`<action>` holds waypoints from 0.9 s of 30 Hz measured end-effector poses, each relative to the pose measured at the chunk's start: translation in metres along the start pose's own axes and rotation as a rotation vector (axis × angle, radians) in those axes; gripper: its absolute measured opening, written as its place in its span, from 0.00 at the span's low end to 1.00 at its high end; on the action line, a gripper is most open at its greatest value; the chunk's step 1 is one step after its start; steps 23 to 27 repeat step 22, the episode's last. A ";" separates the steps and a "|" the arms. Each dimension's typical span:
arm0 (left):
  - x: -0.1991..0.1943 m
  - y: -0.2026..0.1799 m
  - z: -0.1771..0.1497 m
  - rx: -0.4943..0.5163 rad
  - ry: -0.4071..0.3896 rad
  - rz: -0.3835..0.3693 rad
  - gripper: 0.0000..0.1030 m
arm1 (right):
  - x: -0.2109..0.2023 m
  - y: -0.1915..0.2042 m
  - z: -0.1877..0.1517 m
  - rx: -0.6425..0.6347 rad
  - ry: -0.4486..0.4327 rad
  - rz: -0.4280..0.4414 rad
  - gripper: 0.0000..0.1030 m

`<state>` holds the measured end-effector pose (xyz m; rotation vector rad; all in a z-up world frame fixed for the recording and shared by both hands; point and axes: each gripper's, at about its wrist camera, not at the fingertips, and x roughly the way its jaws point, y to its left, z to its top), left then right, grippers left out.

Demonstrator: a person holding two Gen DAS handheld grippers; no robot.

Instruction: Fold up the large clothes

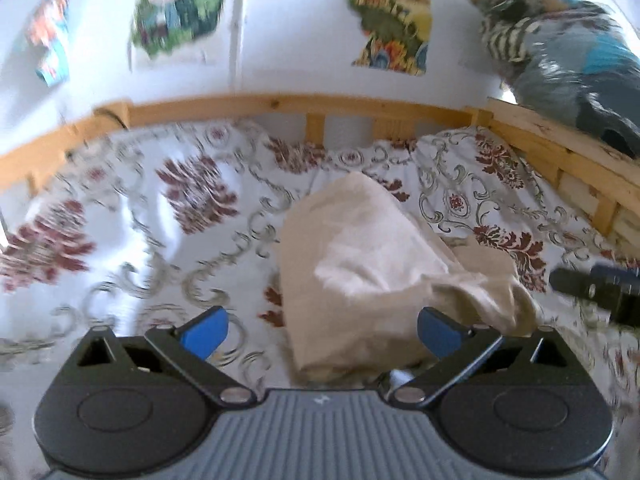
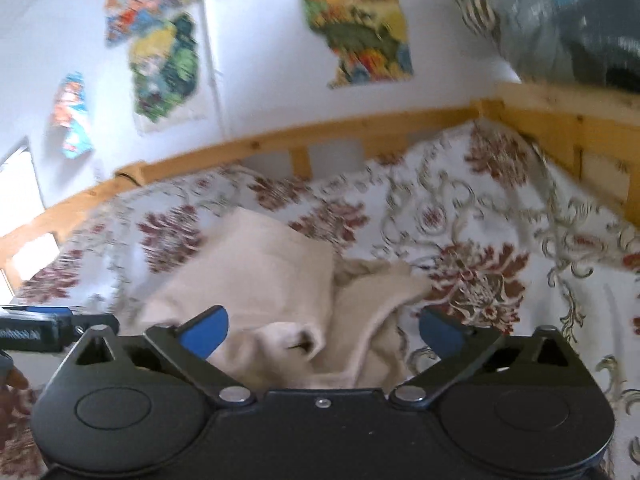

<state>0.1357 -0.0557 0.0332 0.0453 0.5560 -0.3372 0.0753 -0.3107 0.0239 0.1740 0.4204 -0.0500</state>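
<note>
On the bed (image 1: 132,216), spread with a white cover patterned in red flowers and grey scrolls, lies the beige garment (image 1: 360,264), bundled into a loose heap and not yet a neat fold. My left hand-held gripper (image 1: 322,332) hangs above its near edge with the blue pads spread wide, nothing between them. My right hand-held gripper (image 2: 324,330) is likewise released, its jaws wide apart over the cloth, with a cuff or sleeve opening (image 2: 298,340) lying just ahead of it between the pads but not pinched.

What matters for my next move: the garment lies straight ahead and slightly below both grippers, its long axis running away from me toward the wooden bed rail (image 1: 280,106). In the left view the bulk sits a little right of centre; in the right view it sits left of centre, so the heap lies between my two hands, about equally near to each. I judge the loose flap (image 2: 384,292) on the right side is closer to my right gripper. A pile of other clothes (image 1: 560,52) rests on the rail corner, well apart.
</note>
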 end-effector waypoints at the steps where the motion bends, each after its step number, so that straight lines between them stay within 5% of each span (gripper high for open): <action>1: -0.013 -0.001 -0.006 0.017 -0.017 0.019 0.99 | -0.010 0.006 0.000 -0.009 -0.011 0.009 0.99; 8: -0.055 0.010 -0.039 0.005 -0.034 0.077 0.99 | -0.049 0.037 -0.012 -0.039 0.002 0.014 0.99; 27: -0.051 0.027 -0.054 -0.075 0.008 0.083 0.99 | -0.037 0.032 -0.038 -0.016 0.097 -0.016 0.99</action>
